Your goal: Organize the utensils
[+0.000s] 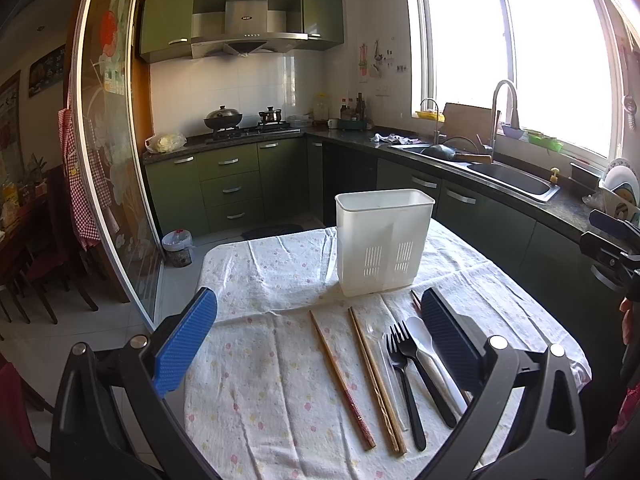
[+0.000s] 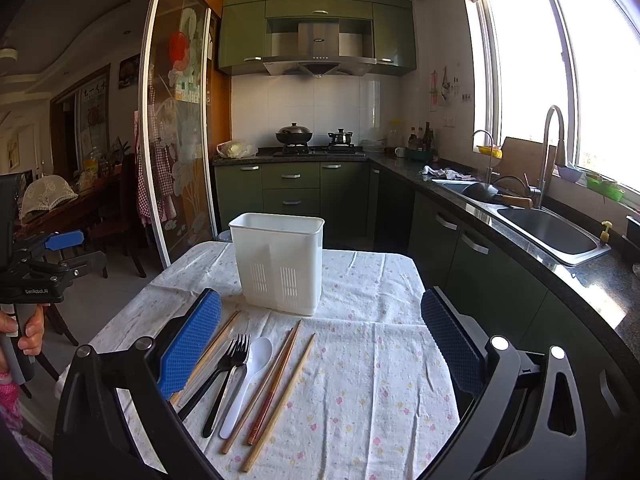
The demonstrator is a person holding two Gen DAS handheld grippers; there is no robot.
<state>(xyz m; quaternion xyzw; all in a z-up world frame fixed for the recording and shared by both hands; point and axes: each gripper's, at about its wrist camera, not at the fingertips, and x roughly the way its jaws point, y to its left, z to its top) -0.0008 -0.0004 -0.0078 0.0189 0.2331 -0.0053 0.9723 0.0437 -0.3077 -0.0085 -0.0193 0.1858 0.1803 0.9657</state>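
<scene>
A white plastic utensil holder (image 1: 383, 240) (image 2: 279, 262) stands upright on a small table covered by a flowered cloth (image 1: 260, 380) (image 2: 360, 380). In front of it lie several wooden chopsticks (image 1: 376, 380) (image 2: 280, 396), two black plastic forks (image 1: 408, 380) (image 2: 224, 376) and a white plastic spoon (image 1: 424, 348) (image 2: 248, 376). My left gripper (image 1: 320, 320) is open and empty above the near side of the table, with the utensils between and beside its fingers. My right gripper (image 2: 320, 320) is open and empty above the utensils. The left gripper also shows at the left edge of the right wrist view (image 2: 60, 248).
Green kitchen cabinets and a dark counter with a sink (image 1: 516, 178) (image 2: 552, 230) run along the right. A stove with a wok (image 1: 223, 118) (image 2: 294, 134) is at the back. A glass sliding door (image 1: 108, 140) (image 2: 176, 140) stands at the left. A bin (image 1: 178, 246) sits on the floor.
</scene>
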